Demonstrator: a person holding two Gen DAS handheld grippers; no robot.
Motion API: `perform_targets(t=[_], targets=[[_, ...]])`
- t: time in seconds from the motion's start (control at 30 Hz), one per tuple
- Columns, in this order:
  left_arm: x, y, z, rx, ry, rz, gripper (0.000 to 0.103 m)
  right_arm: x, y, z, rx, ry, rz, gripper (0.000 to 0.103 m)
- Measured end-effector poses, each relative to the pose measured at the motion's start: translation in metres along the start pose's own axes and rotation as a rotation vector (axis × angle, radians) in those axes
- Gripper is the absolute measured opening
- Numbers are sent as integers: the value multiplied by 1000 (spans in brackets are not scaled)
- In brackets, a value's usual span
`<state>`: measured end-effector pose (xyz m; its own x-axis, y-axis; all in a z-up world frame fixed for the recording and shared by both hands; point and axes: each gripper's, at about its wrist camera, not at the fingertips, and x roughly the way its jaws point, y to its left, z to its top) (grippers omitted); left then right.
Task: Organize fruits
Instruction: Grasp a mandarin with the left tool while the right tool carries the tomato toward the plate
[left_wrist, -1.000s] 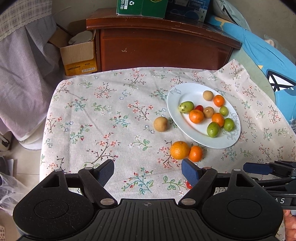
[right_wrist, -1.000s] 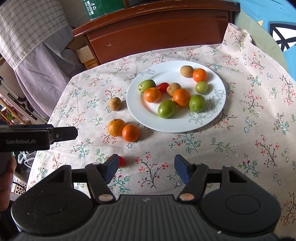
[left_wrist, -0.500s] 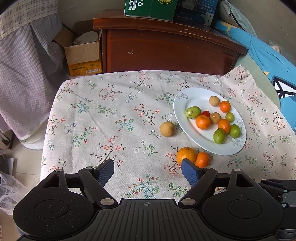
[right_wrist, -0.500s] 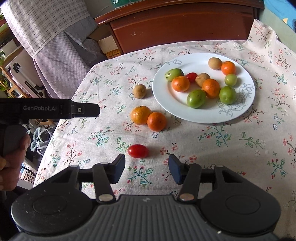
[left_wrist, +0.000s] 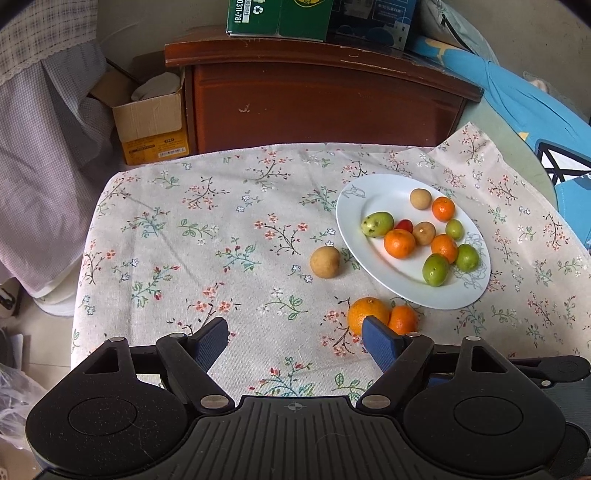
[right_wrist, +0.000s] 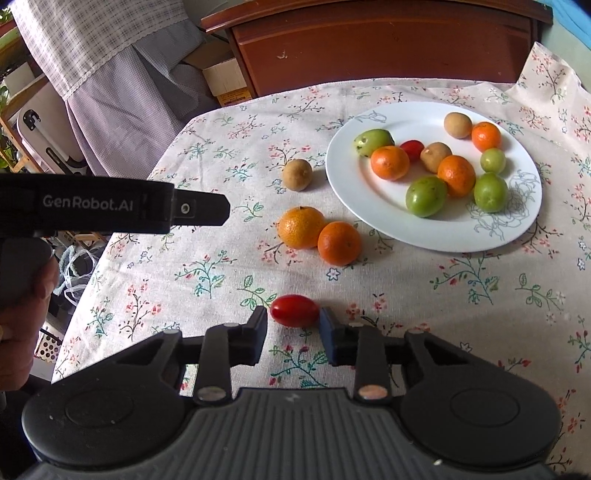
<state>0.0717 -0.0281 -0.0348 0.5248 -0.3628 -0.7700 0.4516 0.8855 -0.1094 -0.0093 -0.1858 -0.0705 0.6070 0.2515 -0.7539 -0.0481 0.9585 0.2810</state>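
A white plate (right_wrist: 436, 236) (left_wrist: 373, 192) on the flowered cloth holds several small fruits: orange, green, brown and one red. Two oranges (right_wrist: 301, 227) (left_wrist: 364, 315) and a brown fruit (right_wrist: 297, 174) (left_wrist: 325, 261) lie on the cloth left of the plate. A red cherry tomato (right_wrist: 294, 310) lies on the cloth between my right gripper's fingertips; the right gripper (right_wrist: 293, 323) is narrowed around it, and contact is unclear. My left gripper (left_wrist: 295, 334) is open and empty above the cloth, its right finger in front of the oranges.
A wooden cabinet (left_wrist: 325, 99) stands behind the table with boxes on top. A cardboard box (left_wrist: 151, 125) and hanging cloth (right_wrist: 122, 74) are at the left. The left gripper's body (right_wrist: 110, 203) shows at the left of the right wrist view.
My right gripper has moved left and down to the cherry tomato and its fingers have narrowed around it. The left gripper has drawn back a little and stays open.
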Motion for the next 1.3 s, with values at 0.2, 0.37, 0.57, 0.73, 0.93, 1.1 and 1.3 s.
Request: perform_targets(t=[0.2,0.37,0.57,0.73,0.93,1.1,1.3], targets=[[9,-9,-1,47,-9,-38,79,-5,-4,1,11,14,-35,27],[21,-22,-4,115,-6,-65,78,-14,-21,3,83,1,-79,27],[34,-30,-9,216,-9,-114,69,-18,-34,5,138,4,-110,27],[41,-33,-12,270,1,-147,60,-21,-36,5,151,0,-114,28],[47,-34,-8,287,-32,-200,57,-21,-37,5,158,0,-118,28],[49,-28,-3,254,-29,-252,44,-19,-40,5,169,4,-119,28],[47,-22,-5,289,-5,-278,42,-20,-40,6,173,-2,-118,28]])
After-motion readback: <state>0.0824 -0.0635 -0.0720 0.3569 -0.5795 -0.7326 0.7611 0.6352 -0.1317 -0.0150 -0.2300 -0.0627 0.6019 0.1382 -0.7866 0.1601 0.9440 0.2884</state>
